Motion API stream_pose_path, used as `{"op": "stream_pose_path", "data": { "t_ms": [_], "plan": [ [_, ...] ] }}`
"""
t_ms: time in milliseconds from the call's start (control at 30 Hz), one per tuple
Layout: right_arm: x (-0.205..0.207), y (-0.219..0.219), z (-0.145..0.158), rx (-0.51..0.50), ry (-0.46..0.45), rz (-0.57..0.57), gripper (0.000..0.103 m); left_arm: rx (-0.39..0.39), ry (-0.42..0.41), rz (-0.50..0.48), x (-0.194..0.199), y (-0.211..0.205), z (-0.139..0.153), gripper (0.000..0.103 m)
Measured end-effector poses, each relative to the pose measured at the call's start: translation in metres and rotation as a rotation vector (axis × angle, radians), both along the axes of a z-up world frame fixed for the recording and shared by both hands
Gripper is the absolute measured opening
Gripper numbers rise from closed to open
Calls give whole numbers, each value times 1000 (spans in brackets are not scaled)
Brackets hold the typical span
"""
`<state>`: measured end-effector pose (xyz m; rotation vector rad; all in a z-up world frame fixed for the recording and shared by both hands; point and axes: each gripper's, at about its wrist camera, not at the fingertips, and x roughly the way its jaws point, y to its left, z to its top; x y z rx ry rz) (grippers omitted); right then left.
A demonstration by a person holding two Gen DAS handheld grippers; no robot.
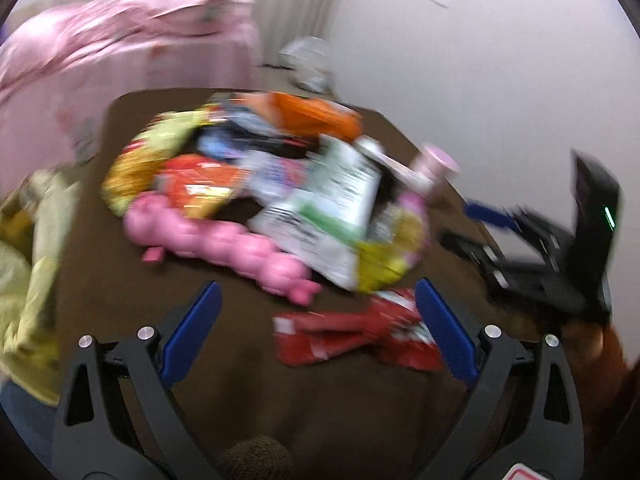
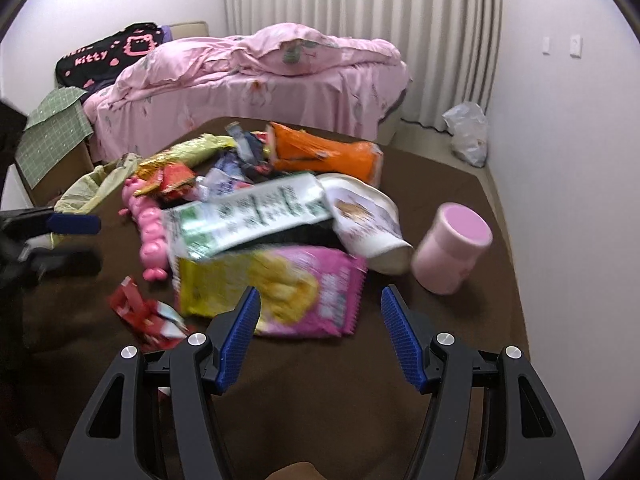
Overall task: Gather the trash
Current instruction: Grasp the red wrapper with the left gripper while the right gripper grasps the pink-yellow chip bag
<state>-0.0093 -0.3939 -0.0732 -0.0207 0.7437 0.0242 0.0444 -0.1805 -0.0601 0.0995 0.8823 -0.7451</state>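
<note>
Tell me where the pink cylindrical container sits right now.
In the right wrist view the pink container lies tilted on the brown table, at the right edge of the trash pile, just right of the white cup.

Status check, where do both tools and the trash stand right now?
Left tool open, empty. Right tool open, empty. Wrapper pile uncollected on brown table. Pink canister beside pile.

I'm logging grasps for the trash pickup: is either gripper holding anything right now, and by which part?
Nothing is held. The left gripper and right gripper are both open and empty, above the brown table, short of the wrapper pile.
</note>
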Motion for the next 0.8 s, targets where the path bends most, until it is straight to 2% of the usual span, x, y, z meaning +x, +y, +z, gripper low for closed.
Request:
{"op": "stream_pose_path", "data": {
  "t_ms": [133,200,333,400,567,667,800],
  "plan": [
    [-14,-22,-2,27,-15,-52,59,98,-34,-120,-20,-36,-7,82],
    [-22,-31,-3,50,-24,-71,59,129,-41,-128,-26,-45,-11,78],
    [-31,-45,-8,72,-37,-93,59,217,-49,-82,-21,-52,-26,65],
    [-29,-48,-11,98,-40,-76,59,253,-54,-12,-14,-49,-30,62],
    [-14,-43,-14,125,-25,-17,59,265,-93,160,-4,-14,-20,62],
    [5,-26,-12,105,-8,103,59,235,-72,189,-3,3,-15,62],
    [29,-8,-11,52,-2,220,59,166,-64,171,-9,20,-5,62]
  ]
}}
